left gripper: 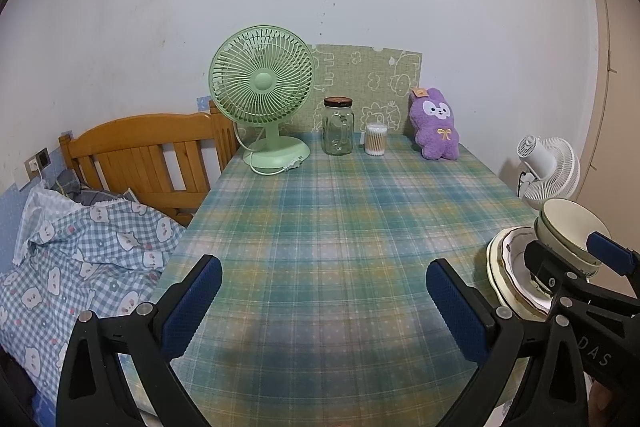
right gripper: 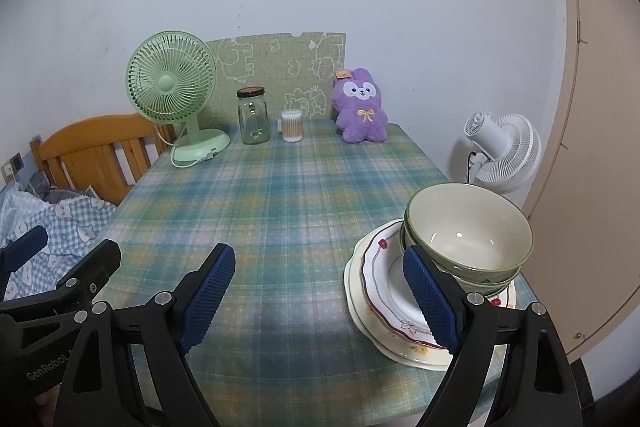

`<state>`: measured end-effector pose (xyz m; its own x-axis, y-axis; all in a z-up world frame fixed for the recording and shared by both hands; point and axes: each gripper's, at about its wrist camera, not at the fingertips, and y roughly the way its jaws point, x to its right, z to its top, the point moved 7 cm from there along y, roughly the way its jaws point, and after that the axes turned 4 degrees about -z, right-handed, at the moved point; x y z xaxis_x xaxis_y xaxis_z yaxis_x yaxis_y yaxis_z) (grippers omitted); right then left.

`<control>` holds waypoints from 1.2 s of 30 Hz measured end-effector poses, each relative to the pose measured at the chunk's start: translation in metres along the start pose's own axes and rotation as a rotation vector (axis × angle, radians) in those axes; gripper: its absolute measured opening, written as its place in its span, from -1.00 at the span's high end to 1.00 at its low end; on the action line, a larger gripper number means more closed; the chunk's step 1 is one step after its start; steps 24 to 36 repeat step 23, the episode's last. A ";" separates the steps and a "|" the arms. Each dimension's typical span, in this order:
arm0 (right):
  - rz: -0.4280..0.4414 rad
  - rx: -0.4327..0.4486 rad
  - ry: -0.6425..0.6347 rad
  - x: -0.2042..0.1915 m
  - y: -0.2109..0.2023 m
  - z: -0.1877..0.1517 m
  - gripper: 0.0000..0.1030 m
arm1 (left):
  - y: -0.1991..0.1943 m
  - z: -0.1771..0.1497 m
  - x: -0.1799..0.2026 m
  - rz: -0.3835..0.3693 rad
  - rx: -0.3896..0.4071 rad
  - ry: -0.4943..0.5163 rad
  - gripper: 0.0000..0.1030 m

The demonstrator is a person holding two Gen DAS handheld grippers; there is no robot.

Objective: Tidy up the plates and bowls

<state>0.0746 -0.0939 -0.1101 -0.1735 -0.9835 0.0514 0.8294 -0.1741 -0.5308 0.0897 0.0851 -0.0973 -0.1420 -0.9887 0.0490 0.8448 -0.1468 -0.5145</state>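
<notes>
Near the table's right edge stands a stack of plates (right gripper: 384,267) with two nested green-and-cream bowls (right gripper: 468,227) on top of it. In the left wrist view the same stack (left gripper: 504,259) and bowls (left gripper: 568,227) show at the far right, partly hidden by the right gripper's frame. My right gripper (right gripper: 320,295) hovers open above the tablecloth just left of the stack, its right finger (right gripper: 430,299) in front of the plates, nothing between the pads. My left gripper (left gripper: 324,307) is open over bare cloth, left of the right one, and holds nothing.
A plaid-covered table (right gripper: 272,211) carries a green fan (right gripper: 176,91), a glass jar (right gripper: 253,117), a cotton-swab tub (right gripper: 291,126) and a purple plush (right gripper: 360,107) along the back wall. A white fan (right gripper: 500,151) stands beyond the right edge. A bed with wooden headboard (left gripper: 140,155) adjoins the left side.
</notes>
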 end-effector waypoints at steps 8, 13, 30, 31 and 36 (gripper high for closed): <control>0.000 -0.003 0.000 0.000 0.001 0.000 -0.71 | 0.000 -0.001 0.000 -0.001 -0.001 -0.001 -1.00; 0.001 -0.005 -0.002 0.000 0.001 -0.001 -0.71 | 0.000 -0.001 0.000 -0.003 -0.002 -0.001 -1.00; 0.002 -0.008 -0.002 0.001 0.001 -0.001 -0.71 | 0.001 -0.001 0.004 -0.005 -0.007 -0.006 -1.00; 0.002 -0.008 -0.002 0.001 0.001 -0.001 -0.71 | 0.001 -0.001 0.004 -0.005 -0.007 -0.006 -1.00; 0.002 -0.008 -0.002 0.001 0.001 -0.001 -0.71 | 0.001 -0.001 0.004 -0.005 -0.007 -0.006 -1.00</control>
